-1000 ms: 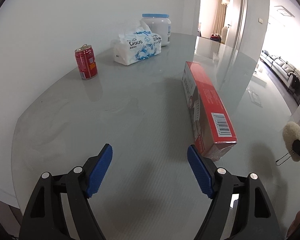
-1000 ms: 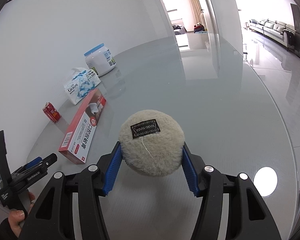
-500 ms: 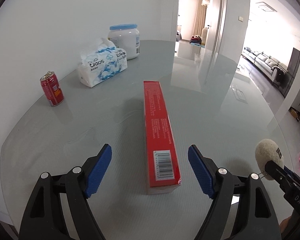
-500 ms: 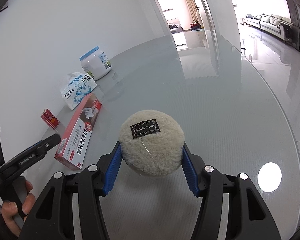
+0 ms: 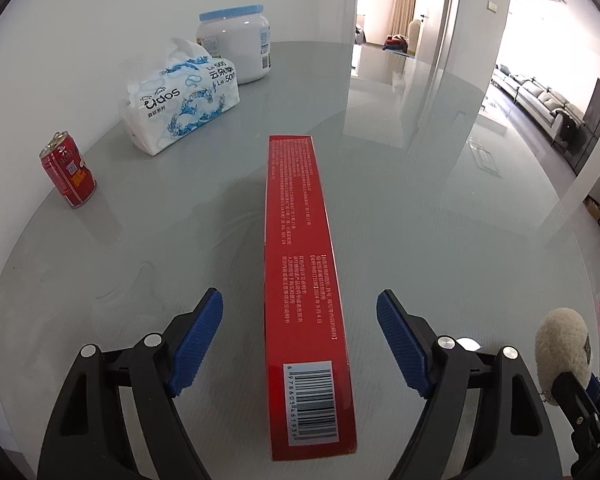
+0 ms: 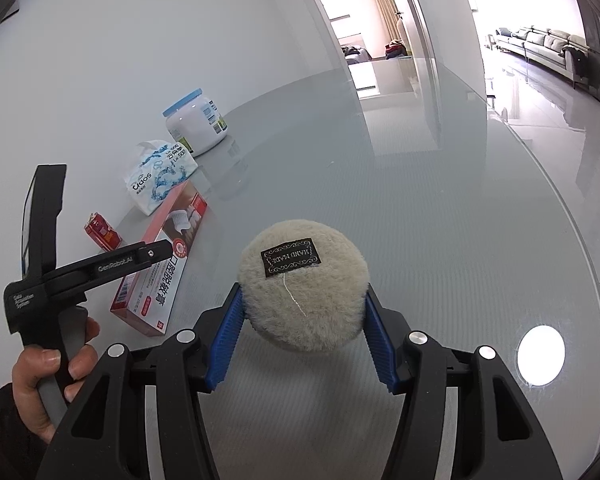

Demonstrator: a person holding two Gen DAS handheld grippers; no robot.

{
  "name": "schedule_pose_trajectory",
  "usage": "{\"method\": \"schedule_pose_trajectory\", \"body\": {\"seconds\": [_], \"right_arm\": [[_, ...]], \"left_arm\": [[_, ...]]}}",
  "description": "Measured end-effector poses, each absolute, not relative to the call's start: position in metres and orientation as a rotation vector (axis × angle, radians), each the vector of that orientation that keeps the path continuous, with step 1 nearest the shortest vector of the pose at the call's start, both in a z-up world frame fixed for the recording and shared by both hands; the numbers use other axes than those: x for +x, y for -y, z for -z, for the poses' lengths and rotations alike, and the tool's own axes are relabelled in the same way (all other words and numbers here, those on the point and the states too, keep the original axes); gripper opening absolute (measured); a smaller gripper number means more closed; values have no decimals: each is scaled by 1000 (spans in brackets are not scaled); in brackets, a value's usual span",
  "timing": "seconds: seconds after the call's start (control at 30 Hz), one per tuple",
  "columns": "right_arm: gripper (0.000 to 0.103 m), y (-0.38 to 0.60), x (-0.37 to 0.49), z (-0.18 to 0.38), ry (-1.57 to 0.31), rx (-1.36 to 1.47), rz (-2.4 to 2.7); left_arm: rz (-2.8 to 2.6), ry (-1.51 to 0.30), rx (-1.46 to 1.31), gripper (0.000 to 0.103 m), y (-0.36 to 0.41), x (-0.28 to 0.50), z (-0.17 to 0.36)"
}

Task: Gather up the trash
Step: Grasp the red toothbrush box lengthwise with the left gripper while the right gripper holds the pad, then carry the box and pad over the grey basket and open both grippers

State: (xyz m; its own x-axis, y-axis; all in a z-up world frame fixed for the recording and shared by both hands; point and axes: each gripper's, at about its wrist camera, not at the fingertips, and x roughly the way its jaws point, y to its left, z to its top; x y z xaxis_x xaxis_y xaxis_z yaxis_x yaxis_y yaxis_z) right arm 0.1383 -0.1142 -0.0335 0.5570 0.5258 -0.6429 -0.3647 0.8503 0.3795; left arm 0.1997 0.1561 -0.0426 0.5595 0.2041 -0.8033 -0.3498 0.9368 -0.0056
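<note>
A long red box (image 5: 300,248) lies on the grey glass table (image 5: 440,240), its barcode end towards me. My left gripper (image 5: 299,320) is open and straddles the near end of the box, with a gap at each blue pad. In the right wrist view a hand (image 6: 48,364) holds that gripper over the box (image 6: 160,272), and one black finger (image 6: 132,258) shows. My right gripper (image 6: 303,300) is shut on a fluffy beige ball (image 6: 304,312) with a black label, held above the table. That ball (image 5: 564,348) also shows at the lower right of the left wrist view.
A red drink can (image 5: 68,176) stands by the wall at the left. Behind it are a tissue pack (image 5: 180,100) and a white jar with a blue lid (image 5: 236,44). The round table's edge (image 6: 580,240) curves along the right, and beyond it is open floor.
The left gripper has swung over so the red box, earlier to the right of its jaws, now lies between them. The right gripper keeps still with the ball.
</note>
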Motion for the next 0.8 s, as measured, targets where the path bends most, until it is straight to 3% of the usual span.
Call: {"method": "schedule_pose_trajectory", "body": {"seconds": [0.17,0.27,0.33,0.8], "right_arm": [[55,114,138,34,-829,214,-530],[55,112,137,34,-830,211,-527],[55,112,137,34,-830,209,-525],[55,122,120,24,-808,210,-494]], "left_arm": [[-323,-972,-192,66,-162,206,54],[-318,-1004,-209,52,-165,210,62],[-305,-1016,-225,38,-167,210,66],[-243,-897,-159,34,-139,169,43]]}}
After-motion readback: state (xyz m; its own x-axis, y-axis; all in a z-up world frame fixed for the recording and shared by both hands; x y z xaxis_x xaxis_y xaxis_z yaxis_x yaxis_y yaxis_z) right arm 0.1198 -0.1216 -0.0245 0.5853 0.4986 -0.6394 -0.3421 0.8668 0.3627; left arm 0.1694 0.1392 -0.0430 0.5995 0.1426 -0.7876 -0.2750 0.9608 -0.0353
